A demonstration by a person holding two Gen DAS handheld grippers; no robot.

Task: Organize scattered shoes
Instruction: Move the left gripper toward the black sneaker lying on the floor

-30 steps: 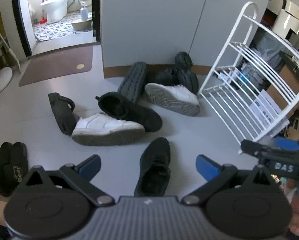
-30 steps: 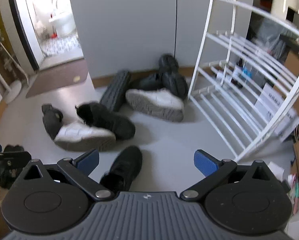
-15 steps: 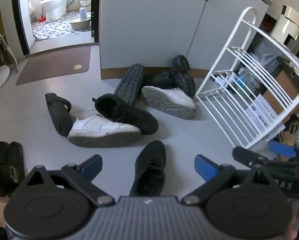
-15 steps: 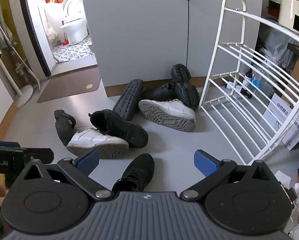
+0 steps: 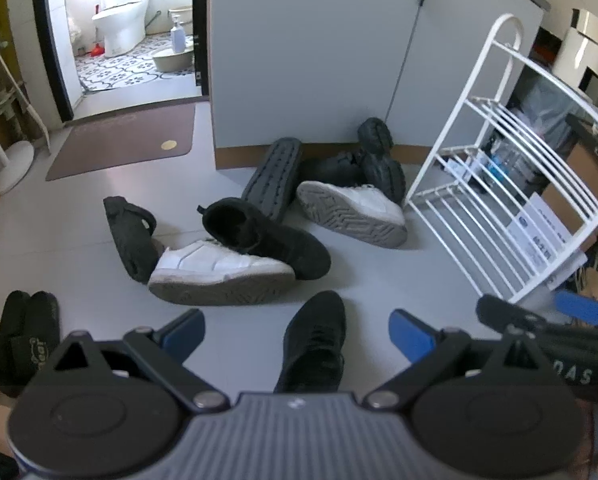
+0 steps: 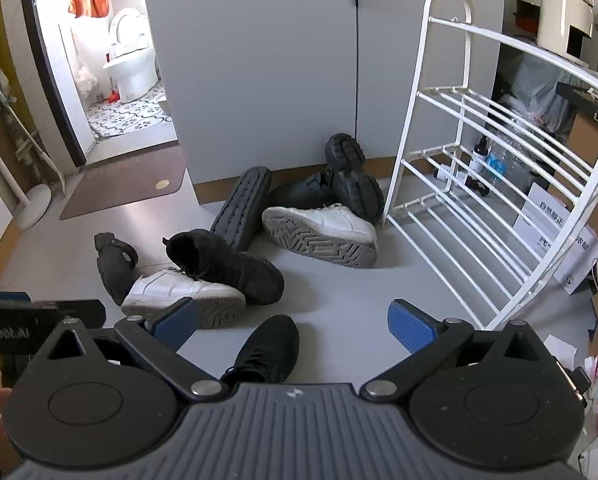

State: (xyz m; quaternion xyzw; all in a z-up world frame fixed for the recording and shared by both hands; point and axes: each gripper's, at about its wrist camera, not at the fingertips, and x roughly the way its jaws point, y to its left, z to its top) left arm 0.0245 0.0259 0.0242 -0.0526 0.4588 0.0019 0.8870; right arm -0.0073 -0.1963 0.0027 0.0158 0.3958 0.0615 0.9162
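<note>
Your left tool [image 5: 297,330] hangs above the floor [image 5: 79,240] with its blue pads spread wide and nothing between them; your right tool [image 6: 293,326] is just as wide apart and empty. A black lace-up shoe [image 5: 315,340] lies low in the centre of both frames, just ahead of the pads. Above it, a white sneaker [image 5: 219,272] lies on its side with a black high-top [image 5: 267,236] resting against it and a black slipper [image 5: 131,232] at its left. Further up, another white sneaker [image 5: 351,212] shows its sole beside dark boots [image 5: 379,160]. The white shoe rack [image 6: 479,180] fills the right of the frame, its shelves bare.
</note>
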